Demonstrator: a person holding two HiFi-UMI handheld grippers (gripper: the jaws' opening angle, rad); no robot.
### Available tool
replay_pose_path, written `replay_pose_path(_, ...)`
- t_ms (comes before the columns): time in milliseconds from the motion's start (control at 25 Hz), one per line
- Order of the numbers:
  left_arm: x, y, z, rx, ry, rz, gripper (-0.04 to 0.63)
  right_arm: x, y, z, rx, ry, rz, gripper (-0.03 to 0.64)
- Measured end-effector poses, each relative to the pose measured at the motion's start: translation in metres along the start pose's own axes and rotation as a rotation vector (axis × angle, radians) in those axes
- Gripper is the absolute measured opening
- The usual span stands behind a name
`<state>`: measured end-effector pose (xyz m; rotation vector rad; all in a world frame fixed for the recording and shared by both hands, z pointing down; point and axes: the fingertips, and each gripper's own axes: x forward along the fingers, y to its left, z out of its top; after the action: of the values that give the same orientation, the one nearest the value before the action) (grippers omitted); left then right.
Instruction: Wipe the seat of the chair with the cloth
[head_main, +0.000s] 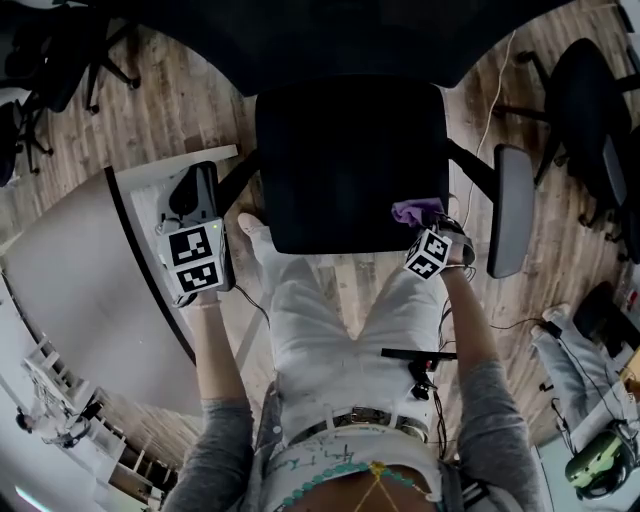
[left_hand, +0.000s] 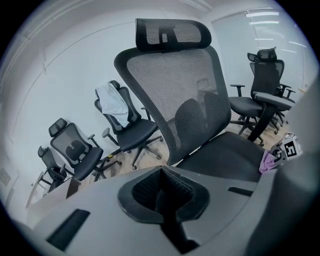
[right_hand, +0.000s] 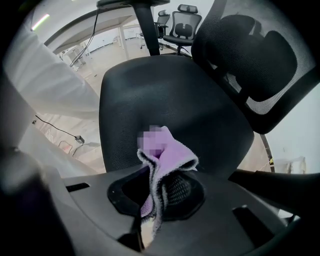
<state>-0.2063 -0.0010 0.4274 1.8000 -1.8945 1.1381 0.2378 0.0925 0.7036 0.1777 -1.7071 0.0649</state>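
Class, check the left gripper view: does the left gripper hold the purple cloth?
No: the left gripper has jaws closed on nothing; the cloth sits in the right gripper.

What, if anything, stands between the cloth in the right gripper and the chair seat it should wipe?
Nothing visible does. The right gripper is shut on the cloth at the near right corner of the seat, and the surface ahead of it lies bare. Whether cloth and seat touch, I cannot tell.
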Motion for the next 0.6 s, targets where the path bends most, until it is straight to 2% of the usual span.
replay_pose_path(200, 0.001, 0.004, -0.001, -0.028, -0.011, -0.020, 0.008, 0.004, -0.003, 0.005, 0.029, 0.009, 0.032, 0.048)
replay_pose_path(280, 0.001, 0.005, -0.001, -0.017, -0.006, -0.006, 0.008, -0.001, -0.002, 0.014, -0.008, -0.017, 0.036, 0.048)
replay_pose_path(440, -0.001, 0.005, -0.001, 0.035, 0.008, 0.034, 0.008, -0.024, 0.017, 0.053, -0.166, -0.166, 0.049, 0.048)
replay_pose_path(600, 0.001, 0.007, -0.002, 0.034, 0.008, 0.027, 0.008, -0.048, 0.049, 0.125, -0.275, -0.347, 0.102, 0.048)
